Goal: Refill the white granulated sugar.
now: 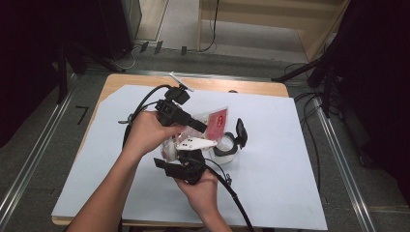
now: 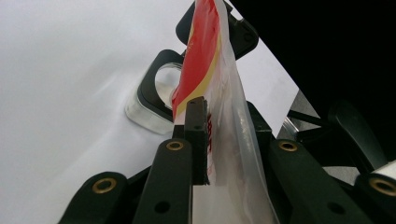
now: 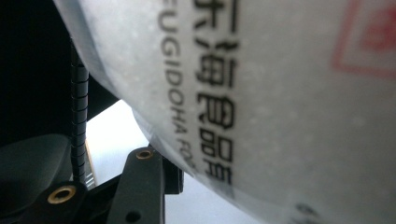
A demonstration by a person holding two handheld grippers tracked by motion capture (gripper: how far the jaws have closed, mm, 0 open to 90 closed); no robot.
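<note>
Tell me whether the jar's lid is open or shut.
Open: the black lid stands flipped up beside the jar, whose round mouth shows uncovered.

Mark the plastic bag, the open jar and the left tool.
plastic bag point(image 2: 201, 60), left gripper view, red printed panel.
open jar point(image 1: 226, 146), high view, black rim.
left tool point(image 2: 219, 140), left gripper view, between its jaw tips.

The plastic bag point(image 3: 280, 93) bears black Chinese characters beside Latin letters reading "UGIDOHA FO", partly cut off

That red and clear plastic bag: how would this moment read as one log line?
left gripper: shut on red and clear plastic bag | right gripper: against bag, grip unclear | black-rimmed clear jar: open on table
</note>
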